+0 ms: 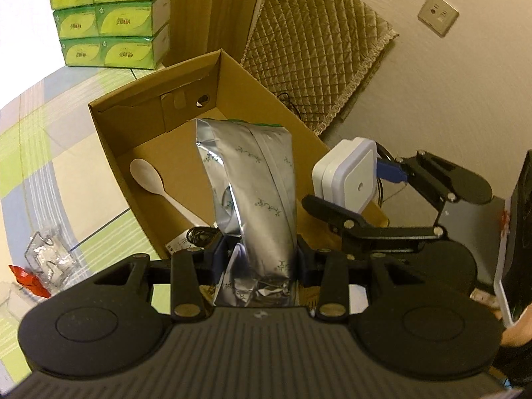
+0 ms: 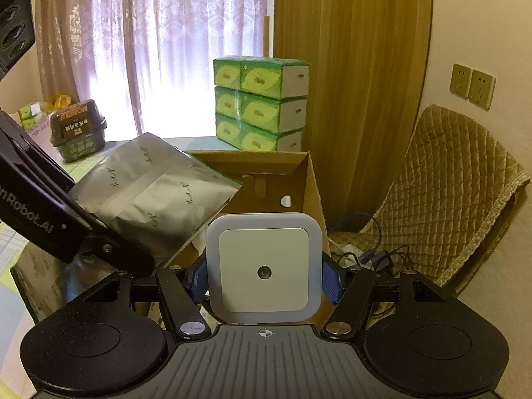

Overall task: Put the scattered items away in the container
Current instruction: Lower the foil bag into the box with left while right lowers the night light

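Over box [image 1: 113, 153]: my left gripper [image 1: 262, 256] clamps foil pouch [image 1: 252, 179], light, crinkly, slippery; right gripper [image 2: 264, 272] pinches night light [image 2: 264, 266], rigid, smooth-sided.

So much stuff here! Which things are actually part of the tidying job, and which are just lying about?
Part of the job:
cardboard box, the container
silver foil pouch, held by the left gripper
white square night light, held by the right gripper
white plastic spoon, already in the box

Just lying about:
green tissue packs
quilted cushion
wall sockets
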Demonstrator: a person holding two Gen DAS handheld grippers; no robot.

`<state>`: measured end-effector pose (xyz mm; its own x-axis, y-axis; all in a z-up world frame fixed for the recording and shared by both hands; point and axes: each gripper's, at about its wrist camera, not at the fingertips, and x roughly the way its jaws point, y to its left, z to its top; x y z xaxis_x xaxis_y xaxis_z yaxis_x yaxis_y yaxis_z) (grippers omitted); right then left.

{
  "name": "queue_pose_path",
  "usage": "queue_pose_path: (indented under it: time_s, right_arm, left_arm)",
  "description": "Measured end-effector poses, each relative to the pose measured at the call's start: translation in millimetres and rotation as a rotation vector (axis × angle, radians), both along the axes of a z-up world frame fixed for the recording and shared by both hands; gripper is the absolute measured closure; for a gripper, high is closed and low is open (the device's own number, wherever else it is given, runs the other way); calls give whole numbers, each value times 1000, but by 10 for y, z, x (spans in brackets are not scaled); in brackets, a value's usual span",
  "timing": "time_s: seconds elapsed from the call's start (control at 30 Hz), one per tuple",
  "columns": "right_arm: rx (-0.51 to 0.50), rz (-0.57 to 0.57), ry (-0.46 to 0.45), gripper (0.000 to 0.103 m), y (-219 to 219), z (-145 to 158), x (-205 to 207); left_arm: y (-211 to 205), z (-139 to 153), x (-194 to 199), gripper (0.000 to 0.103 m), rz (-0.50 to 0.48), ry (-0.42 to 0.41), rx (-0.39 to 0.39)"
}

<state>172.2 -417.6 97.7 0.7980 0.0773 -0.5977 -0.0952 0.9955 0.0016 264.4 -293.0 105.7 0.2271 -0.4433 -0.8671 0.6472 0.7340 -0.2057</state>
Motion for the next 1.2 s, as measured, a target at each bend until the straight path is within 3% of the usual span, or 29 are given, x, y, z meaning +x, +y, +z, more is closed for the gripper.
queue_pose_path:
  time_s: [0.4,0.6,1.2]
  right_arm:
    - [7,-15,23,36,-94,-134,154]
    - [9,-21,32,36,-119,-185,187]
    - [18,-20,44,36,-79,-255,190]
  left_arm:
    - [-23,-175,204,68,124,46,-61]
    - [28,-219,274,67,178,75,-135]
    - [255,-185,174,62,198,-4,-91]
